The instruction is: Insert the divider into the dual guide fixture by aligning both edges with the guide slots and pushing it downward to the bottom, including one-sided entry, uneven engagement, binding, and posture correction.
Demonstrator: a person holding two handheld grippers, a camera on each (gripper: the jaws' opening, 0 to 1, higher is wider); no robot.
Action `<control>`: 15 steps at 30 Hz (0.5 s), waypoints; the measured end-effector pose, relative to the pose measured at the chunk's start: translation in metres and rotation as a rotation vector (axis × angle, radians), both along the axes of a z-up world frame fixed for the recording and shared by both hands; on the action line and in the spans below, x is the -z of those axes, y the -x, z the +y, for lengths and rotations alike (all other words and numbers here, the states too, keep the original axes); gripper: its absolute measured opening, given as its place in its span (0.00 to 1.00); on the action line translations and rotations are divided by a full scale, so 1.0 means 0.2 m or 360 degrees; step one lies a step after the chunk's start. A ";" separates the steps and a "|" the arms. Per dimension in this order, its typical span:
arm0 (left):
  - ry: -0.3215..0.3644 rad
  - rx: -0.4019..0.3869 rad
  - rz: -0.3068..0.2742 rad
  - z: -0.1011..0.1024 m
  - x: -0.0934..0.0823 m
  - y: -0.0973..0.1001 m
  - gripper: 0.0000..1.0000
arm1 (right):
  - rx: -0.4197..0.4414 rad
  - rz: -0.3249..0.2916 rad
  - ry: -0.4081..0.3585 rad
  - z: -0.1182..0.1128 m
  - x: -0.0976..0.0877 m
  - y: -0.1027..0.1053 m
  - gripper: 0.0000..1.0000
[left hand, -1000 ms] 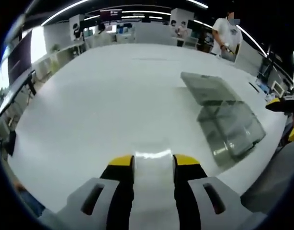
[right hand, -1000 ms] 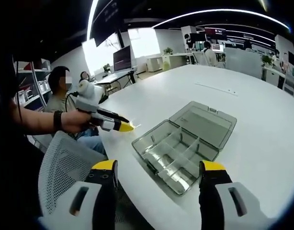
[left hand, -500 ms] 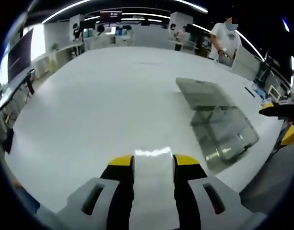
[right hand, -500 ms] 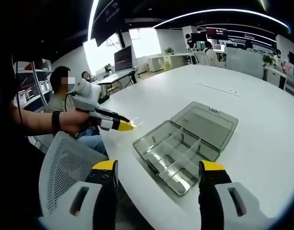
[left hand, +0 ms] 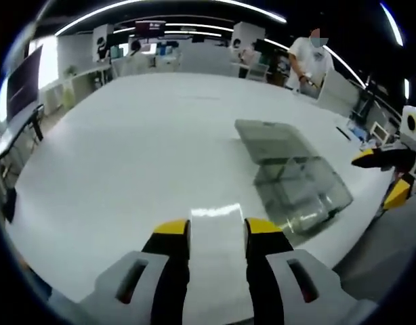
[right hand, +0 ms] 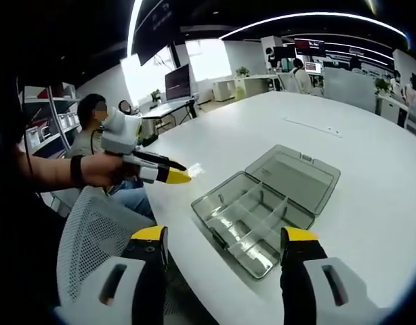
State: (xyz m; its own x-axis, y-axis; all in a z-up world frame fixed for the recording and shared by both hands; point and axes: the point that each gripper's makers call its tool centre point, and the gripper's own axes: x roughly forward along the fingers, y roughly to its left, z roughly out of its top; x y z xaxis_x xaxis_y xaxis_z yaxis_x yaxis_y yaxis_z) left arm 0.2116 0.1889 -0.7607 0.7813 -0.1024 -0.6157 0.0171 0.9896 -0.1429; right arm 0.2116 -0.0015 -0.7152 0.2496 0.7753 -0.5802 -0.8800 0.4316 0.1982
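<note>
A clear grey compartment box (right hand: 245, 223) lies on the white table (left hand: 127, 135) with its lid (right hand: 299, 179) folded open. The box (left hand: 296, 186) is ahead and to the right in the left gripper view. My left gripper (left hand: 218, 227) is shut on a thin clear divider (left hand: 218, 261) held flat between its jaws. In the right gripper view the left gripper (right hand: 175, 177) hovers at the table's edge, left of the box, with the divider's tip (right hand: 194, 169) poking out. My right gripper (right hand: 221, 240) is open and holds nothing, back from the box's near side; it also shows as the right gripper (left hand: 387, 172) in the left view.
A grey mesh chair (right hand: 93, 237) stands under the left hand by the table's edge. A person (right hand: 93, 118) sits behind it, and another person (left hand: 309, 57) stands at the table's far side. Desks and monitors line the room's back.
The left gripper with the divider has edged a little toward the box, which now sits nearer the middle of the left gripper view. The right gripper has stayed open and nearly still.
</note>
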 end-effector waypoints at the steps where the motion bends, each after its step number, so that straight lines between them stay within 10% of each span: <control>1: 0.0005 0.0007 -0.0006 0.00 0.00 0.00 0.30 | -0.0004 -0.0002 0.0004 0.00 0.00 0.00 0.65; 15: 0.0076 0.0030 -0.0055 -0.06 -0.05 0.01 0.30 | -0.0018 -0.0006 -0.0035 0.02 -0.02 0.01 0.64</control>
